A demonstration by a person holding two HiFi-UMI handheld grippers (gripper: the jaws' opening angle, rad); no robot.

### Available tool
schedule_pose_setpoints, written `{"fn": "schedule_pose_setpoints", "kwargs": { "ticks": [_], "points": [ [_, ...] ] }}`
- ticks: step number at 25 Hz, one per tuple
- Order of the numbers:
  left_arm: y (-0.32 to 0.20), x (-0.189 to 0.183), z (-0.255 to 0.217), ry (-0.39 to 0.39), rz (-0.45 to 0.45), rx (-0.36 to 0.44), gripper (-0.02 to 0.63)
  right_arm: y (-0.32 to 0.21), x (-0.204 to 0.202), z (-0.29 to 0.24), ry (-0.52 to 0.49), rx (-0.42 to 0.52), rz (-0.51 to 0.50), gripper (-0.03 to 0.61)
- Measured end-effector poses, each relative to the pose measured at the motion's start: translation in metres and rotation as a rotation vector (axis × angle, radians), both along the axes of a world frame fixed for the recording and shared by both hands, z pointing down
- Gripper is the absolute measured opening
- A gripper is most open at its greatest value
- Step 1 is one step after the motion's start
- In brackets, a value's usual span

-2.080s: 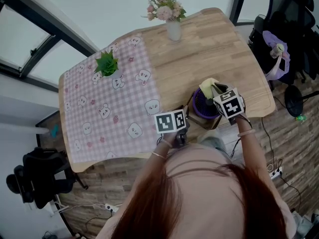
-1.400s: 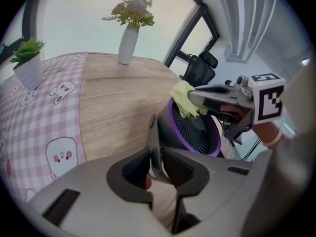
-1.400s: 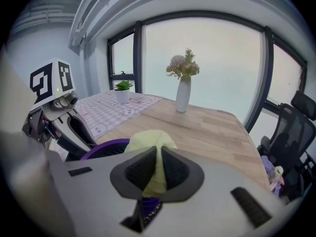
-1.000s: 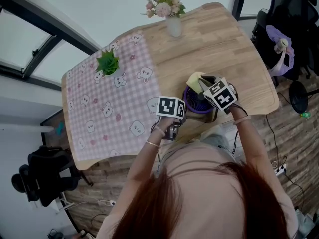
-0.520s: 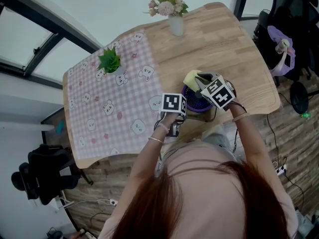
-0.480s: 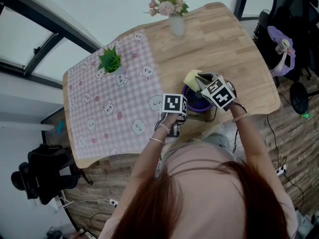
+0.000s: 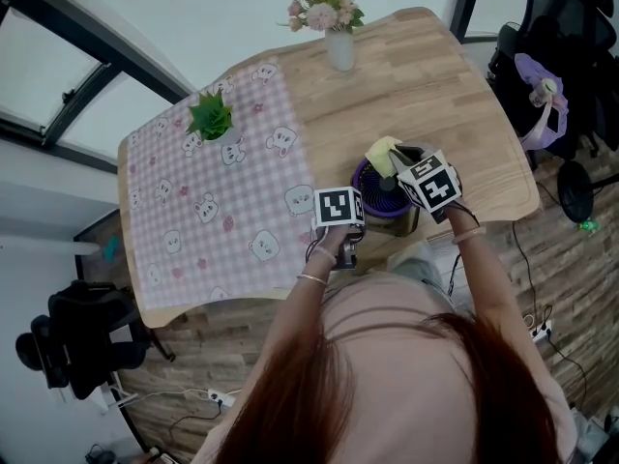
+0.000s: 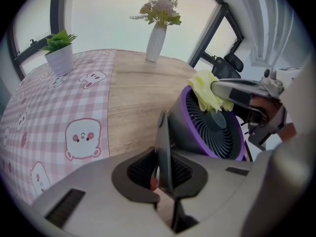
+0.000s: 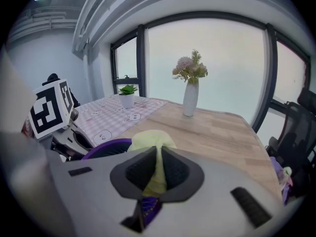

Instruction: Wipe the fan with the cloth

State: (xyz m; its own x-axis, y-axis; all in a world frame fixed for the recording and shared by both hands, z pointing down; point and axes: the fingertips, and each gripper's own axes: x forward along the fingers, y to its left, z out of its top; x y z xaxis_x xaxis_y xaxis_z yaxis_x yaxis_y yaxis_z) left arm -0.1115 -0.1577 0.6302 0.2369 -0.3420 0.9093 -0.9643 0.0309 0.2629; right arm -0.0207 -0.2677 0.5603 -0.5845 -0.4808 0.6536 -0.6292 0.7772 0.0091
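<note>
The left gripper [image 8: 163, 174] drew in closer to the fan's [image 8: 212, 127] left side. Its jaws had just been closing, and they ended pinched on a thin grey strip [image 8: 163, 132] beside the fan's housing.

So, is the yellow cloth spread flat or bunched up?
Bunched up. The right gripper pinches the cloth between shut jaws, and the rest puffs out as a crumpled wad at the fan's rim.

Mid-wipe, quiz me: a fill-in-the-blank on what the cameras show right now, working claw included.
The right claw is shut on a ____ cloth.
The fan has a ____ rim.
The vase of flowers stands on the table's bare ____ part.
The potted plant stands on the ____ checked tablecloth.
Missing words: yellow; purple; wooden; pink.
</note>
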Motion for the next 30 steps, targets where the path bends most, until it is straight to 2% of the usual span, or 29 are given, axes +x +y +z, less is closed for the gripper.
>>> {"fn": "schedule_pose_setpoints", "kwargs": {
  "ticks": [12,30],
  "points": [
    [-0.001,0.005,0.000,-0.023,-0.036,0.024,0.038,0.006,0.026,0.001,-0.006,-0.070,0.079,0.026],
    [-0.004,0.005,-0.003,-0.021,-0.063,0.055,0.041,0.021,0.045,0.001,-0.039,-0.104,0.147,0.026]
  ]
}}
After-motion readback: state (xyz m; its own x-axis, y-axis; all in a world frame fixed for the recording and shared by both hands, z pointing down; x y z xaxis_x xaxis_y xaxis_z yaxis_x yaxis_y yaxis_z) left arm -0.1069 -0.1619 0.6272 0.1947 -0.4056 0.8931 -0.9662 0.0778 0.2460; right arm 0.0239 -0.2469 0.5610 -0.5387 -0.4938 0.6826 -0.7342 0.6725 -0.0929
